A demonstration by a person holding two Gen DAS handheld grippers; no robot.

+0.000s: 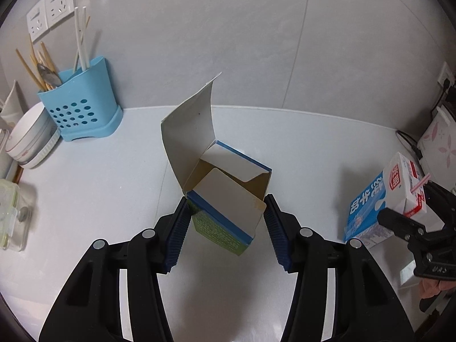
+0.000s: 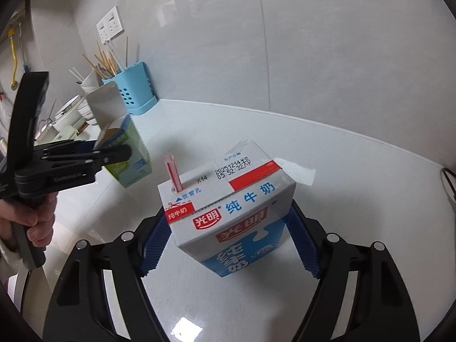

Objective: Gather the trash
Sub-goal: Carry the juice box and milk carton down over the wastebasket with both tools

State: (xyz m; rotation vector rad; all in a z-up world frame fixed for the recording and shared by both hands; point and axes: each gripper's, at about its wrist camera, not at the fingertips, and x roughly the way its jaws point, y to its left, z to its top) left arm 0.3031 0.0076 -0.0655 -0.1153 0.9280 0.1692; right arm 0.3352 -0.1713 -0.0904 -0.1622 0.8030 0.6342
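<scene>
Above a glossy white table (image 1: 85, 185), left tongs (image 1: 226, 208) clamp an open-flapped cardboard box (image 1: 225, 199); right tongs (image 2: 228, 228) grip a straw-pierced milk carton (image 2: 228, 213).

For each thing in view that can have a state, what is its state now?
Left gripper: shut on the open box.
Open box: lid flap up, tilted, lifted off the counter.
Right gripper: shut on the milk carton.
Milk carton: held tilted, pink straw in its hole.
Blue utensil holder: upright, holds chopsticks.
Bowls: stacked.
</scene>
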